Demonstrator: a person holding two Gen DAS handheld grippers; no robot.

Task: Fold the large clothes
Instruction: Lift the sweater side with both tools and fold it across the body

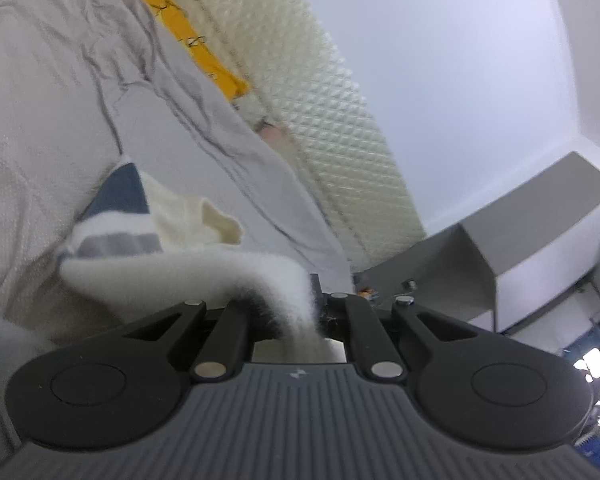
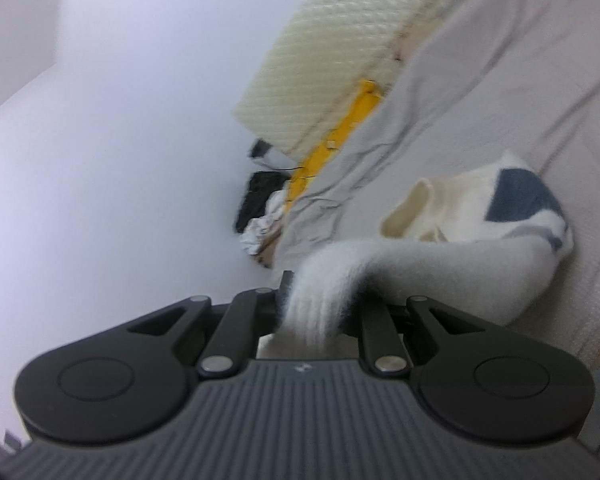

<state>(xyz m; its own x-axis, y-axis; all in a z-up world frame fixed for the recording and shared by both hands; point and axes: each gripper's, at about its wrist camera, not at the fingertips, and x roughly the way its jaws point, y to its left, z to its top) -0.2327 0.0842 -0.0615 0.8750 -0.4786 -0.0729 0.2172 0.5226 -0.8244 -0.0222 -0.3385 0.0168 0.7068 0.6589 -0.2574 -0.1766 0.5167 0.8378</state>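
Garment (image 1: 172, 268) is a fuzzy white knit with navy and grey panels; judged soft, limp and fairly light, the nap likely to slide in a shallow pinch; best held at a ribbed hem or edge, with a deep bite. Left tool (image 1: 300, 308) is clamped on a ribbed white edge; the right tool (image 2: 316, 312) is likewise closed on a ribbed strip (image 2: 312, 320). The bulk of the garment droops between the two grips, above the grey bedsheet (image 1: 40, 80) and short of the yellow strip (image 1: 204, 52) at the sheet's far side. Left tool points roughly level; the right tool tips slightly down; both views are rolled, the right one blurred.
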